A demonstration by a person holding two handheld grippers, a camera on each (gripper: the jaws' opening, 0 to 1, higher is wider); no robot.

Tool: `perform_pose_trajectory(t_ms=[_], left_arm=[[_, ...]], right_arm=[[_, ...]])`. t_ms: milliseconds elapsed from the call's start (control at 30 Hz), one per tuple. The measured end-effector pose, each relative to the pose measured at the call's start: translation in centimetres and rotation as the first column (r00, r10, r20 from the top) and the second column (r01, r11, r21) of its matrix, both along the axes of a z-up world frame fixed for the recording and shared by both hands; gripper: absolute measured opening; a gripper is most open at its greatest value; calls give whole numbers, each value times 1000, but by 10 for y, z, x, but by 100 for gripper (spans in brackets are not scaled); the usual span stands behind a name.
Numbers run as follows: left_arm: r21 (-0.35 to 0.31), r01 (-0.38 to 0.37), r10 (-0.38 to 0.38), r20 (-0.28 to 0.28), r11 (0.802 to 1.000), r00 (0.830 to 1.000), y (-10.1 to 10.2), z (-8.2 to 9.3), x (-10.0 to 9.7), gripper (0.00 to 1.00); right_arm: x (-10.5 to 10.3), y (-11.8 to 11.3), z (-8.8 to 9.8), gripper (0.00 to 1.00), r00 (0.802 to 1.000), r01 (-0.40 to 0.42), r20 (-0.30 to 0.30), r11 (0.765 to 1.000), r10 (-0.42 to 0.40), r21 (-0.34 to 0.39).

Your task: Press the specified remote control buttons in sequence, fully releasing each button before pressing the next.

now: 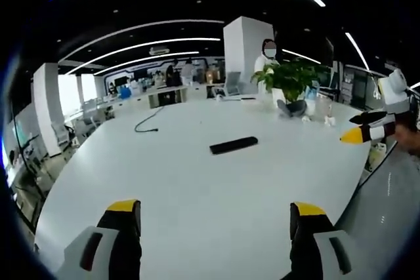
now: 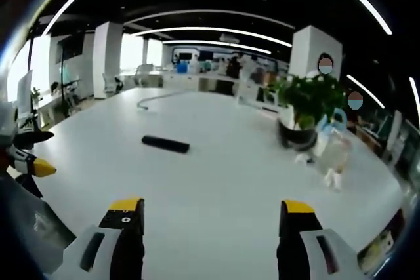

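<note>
A slim black remote control (image 1: 233, 144) lies flat near the middle of a large white table (image 1: 170, 181). In the right gripper view the same remote (image 2: 165, 143) lies left of centre on the table (image 2: 216, 181). My left gripper (image 1: 216, 218) stands open well short of the remote, nothing between its yellow-tipped fingers. My right gripper (image 2: 213, 218) is open too, also empty and apart from the remote. The right gripper's yellow tip (image 1: 357, 136) enters the left gripper view from the right. The left gripper's tip (image 2: 36, 167) shows at the left edge of the right gripper view.
A potted green plant (image 1: 289, 83) stands at the table's far side, also seen as the plant (image 2: 305, 106) with a clear plastic bottle (image 2: 331, 145) beside it. A dark cable (image 1: 147, 122) lies on the far tabletop. People stand behind the table in an open office.
</note>
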State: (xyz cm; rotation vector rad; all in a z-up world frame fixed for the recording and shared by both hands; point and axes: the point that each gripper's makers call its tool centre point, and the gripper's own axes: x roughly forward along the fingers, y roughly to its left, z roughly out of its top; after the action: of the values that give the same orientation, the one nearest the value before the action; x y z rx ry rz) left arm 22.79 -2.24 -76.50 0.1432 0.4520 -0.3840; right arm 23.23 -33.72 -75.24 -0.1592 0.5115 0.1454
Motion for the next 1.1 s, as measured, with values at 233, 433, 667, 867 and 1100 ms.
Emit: perform_pose_trajectory(t_ms=[233, 433, 667, 867, 1100], left_arm=[[6, 17, -16, -7, 1000, 1000, -2, -2, -1, 98], [12, 28, -28, -8, 1000, 1000, -4, -2, -1, 97], [9, 25, -25, -3, 1000, 1000, -3, -2, -1, 98], [14, 25, -25, -1, 1000, 1000, -3, -2, -1, 98], [20, 26, -25, -13, 999, 1000, -2, -5, -1, 99]], right_arm=[[0, 0, -1, 83, 1000, 1, -4, 1000, -1, -2], [0, 1, -3, 82, 1000, -6, -12, 1000, 5, -14], [-1, 3, -4, 82, 1000, -16, -18, 1000, 16, -20], [-1, 4, -4, 82, 1000, -19, -18, 1000, 19, -16], [0, 3, -4, 83, 1000, -18, -17, 1000, 18, -21]])
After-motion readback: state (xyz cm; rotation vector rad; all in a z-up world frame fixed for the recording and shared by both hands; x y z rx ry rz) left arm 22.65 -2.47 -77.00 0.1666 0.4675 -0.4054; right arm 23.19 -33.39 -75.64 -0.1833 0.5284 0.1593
